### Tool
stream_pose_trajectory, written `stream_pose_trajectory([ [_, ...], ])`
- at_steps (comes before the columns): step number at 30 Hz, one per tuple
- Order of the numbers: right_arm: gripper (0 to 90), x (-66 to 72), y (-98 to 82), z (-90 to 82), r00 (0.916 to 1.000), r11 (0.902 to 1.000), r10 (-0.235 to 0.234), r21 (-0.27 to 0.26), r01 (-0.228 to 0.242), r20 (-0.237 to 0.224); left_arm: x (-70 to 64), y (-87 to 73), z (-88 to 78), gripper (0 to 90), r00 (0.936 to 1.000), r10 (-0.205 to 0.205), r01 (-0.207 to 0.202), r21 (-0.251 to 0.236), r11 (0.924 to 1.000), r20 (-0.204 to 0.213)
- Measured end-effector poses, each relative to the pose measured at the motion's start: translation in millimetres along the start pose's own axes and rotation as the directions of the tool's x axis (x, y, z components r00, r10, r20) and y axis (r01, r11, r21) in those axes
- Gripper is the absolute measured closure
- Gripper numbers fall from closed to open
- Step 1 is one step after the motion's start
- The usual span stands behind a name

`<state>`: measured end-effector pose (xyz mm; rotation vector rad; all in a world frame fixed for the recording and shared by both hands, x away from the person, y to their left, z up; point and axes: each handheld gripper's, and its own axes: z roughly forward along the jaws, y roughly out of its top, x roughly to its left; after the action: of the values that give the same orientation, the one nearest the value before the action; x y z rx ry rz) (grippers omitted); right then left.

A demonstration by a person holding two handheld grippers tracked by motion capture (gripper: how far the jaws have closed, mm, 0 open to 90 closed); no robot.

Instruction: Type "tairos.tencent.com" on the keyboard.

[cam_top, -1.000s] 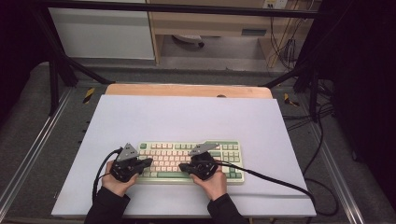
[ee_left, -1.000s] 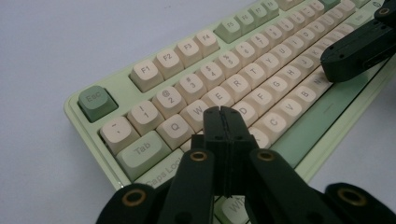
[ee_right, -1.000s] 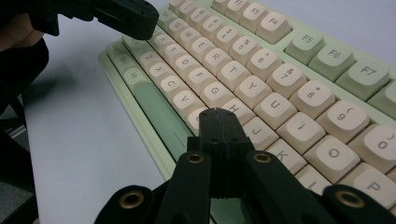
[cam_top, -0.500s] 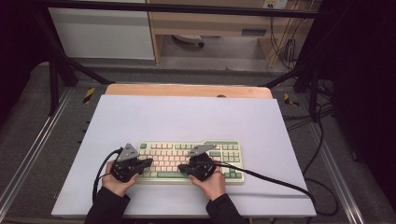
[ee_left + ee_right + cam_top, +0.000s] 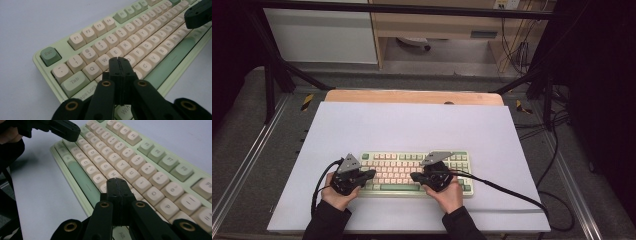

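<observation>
Grippers, left (image 5: 371, 174) and right (image 5: 414, 176), closed over keyboard (image 5: 404, 164)

Place: a lab or test workshop set up for recording, not a home.
Frame: black metal struts (image 5: 272, 75) stand around the work area, with a dark bar across the top.
Counter: a wooden counter (image 5: 412, 96) covered with a plain pale sheet (image 5: 412, 130), like a staged work surface.
Floor: grey carpet (image 5: 242, 145) with yellow-and-black hazard tape marks (image 5: 307, 101).
Wiring: loose black cables (image 5: 557, 150) trail over the floor at the right, more hanging by a wall socket (image 5: 501, 4).
Background: plain cabinets (image 5: 322, 35) and a rolling chair base (image 5: 412, 44).
</observation>
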<state>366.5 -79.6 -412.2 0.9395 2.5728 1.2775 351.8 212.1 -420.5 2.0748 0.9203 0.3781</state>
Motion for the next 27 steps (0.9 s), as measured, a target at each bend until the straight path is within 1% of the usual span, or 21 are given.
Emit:
stream_pose_trajectory([
  [8,90.0,-13.9,-11.3,-15.0,0.9992,0.9994,0.035,-0.005,-0.035,0.020,-3.4,1.9,2.2,90.0,1.0000,0.003,-0.003,0.002,1.0000,0.005],
  [10,90.0,-16.8,-13.9,-18.5,0.9990,0.9991,0.042,-0.007,-0.042,0.018,-4.6,2.8,3.9,90.0,1.0000,0.005,-0.005,0.006,1.0000,0.007],
  [15,90.0,-21.9,-18.8,-25.1,0.9985,0.9987,0.048,-0.020,-0.048,0.024,-9.6,6.9,8.4,90.0,0.9998,0.016,-0.016,0.009,0.9998,0.015],
  [24,90.0,-26.2,-26.5,-29.2,0.9980,0.9984,0.055,-0.016,-0.055,0.029,-15.3,15.8,15.1,90.0,0.9994,0.029,-0.030,0.013,0.9995,0.017],
  [27,90.0,-26.5,-27.6,-30.6,0.9979,0.9983,0.057,-0.015,-0.057,0.031,-15.3,18.5,16.5,90.0,0.9995,0.027,-0.027,0.012,0.9996,0.014],
])
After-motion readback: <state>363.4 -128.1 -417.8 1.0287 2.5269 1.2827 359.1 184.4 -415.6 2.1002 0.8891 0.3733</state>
